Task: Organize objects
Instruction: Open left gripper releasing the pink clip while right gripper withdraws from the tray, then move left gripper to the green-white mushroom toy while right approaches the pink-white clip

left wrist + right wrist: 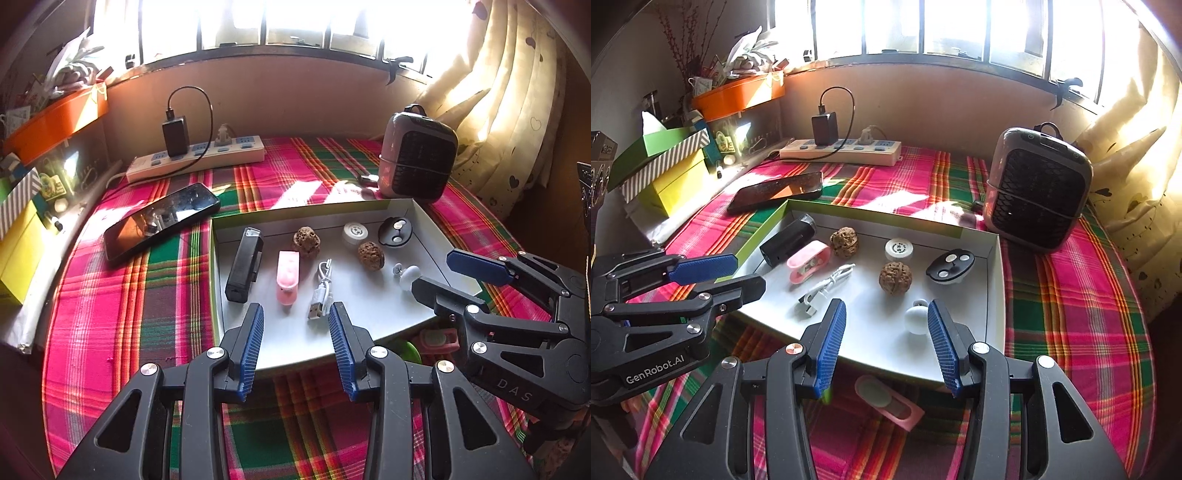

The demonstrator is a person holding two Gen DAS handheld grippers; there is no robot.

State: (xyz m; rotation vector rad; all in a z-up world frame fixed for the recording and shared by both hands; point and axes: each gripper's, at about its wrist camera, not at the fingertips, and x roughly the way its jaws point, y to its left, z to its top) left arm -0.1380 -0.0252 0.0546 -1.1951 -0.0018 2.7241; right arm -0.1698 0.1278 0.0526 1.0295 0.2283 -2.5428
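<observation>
While both jaws hang open and empty, the white knob (916, 320) in the tray (995, 295) lies nearest the right gripper (886, 345).

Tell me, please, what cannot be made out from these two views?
- Pink item under the tray: mostly covered by the tray's near edge in both views.
- Green thing beside it: hidden by tray and tool.
- Outside the window: blown out by glare.
- White puck's print: too small.
</observation>
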